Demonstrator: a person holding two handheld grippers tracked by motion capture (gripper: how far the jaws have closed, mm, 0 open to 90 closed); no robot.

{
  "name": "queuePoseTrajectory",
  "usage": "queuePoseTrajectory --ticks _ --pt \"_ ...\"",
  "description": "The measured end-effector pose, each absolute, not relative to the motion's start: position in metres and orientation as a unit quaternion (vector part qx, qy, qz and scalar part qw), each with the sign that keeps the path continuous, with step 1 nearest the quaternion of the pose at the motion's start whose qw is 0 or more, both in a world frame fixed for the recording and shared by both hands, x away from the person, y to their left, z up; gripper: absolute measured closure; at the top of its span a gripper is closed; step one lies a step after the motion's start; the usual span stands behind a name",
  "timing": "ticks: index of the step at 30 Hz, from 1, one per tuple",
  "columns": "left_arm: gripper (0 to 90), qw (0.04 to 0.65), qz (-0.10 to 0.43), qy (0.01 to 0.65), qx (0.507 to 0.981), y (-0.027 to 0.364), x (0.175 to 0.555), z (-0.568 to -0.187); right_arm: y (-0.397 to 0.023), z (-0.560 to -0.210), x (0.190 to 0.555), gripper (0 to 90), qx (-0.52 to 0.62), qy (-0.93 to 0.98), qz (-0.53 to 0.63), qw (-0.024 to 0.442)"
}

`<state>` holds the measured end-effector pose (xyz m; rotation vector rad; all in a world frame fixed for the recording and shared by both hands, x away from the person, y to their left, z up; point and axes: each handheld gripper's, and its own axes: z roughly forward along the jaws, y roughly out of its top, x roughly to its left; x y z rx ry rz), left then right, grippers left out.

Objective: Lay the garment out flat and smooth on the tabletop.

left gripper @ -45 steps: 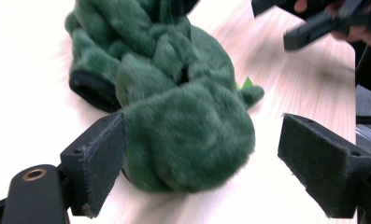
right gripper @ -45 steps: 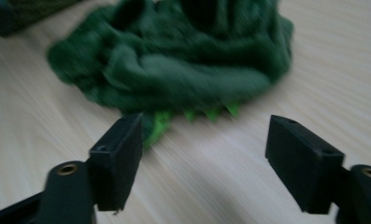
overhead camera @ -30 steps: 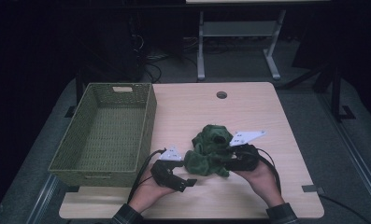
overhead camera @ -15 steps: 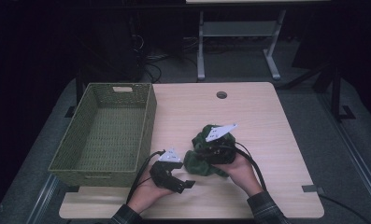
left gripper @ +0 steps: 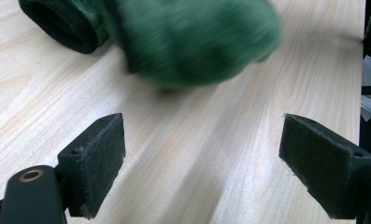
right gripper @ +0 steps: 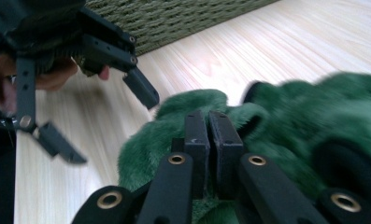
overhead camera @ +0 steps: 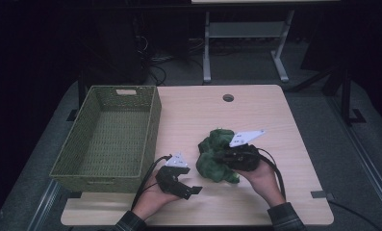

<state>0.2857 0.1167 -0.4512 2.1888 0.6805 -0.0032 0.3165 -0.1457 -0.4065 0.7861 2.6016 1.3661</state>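
Right now the right gripper (overhead camera: 222, 156) is clenched on the green plush fabric (overhead camera: 215, 156), its two black jaws pressed almost together with a fold of the fuzzy cloth caught between them; the jaws have just been closing on it. Seen from the right gripper view, the pads (right gripper: 196, 140) sit side by side, sunk into the plush fabric (right gripper: 286, 121). The bundle lies crumpled on the wooden table (overhead camera: 198, 110), a little toward the near edge and right of the middle, with dark tube-like openings showing in its folds. Beside it, toward the near left, the left gripper (overhead camera: 186, 188) rests just over the table with its jaws spread wide and nothing between them; its pads (left gripper: 99, 158) frame bare wood, and the plush fabric (left gripper: 192, 37) lies just beyond them. A green woven basket (overhead camera: 147, 130) stands along the left edge of the table, apart from the cloth.
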Motion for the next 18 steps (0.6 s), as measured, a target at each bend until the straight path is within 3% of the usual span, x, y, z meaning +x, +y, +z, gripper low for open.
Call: queuePoseTrajectory --ticks 7,18 --pt "14.8 0.411 0.001 0.267 0.872 0.11 0.292 -0.45 -0.194 -0.413 0.304 86.5 0.282 0.834 0.47 0.059" --pt "18.7 0.41 0.006 0.239 0.88 0.087 0.303 -0.447 -0.226 -0.435 0.3 87.8 0.324 0.843 0.422 0.085"
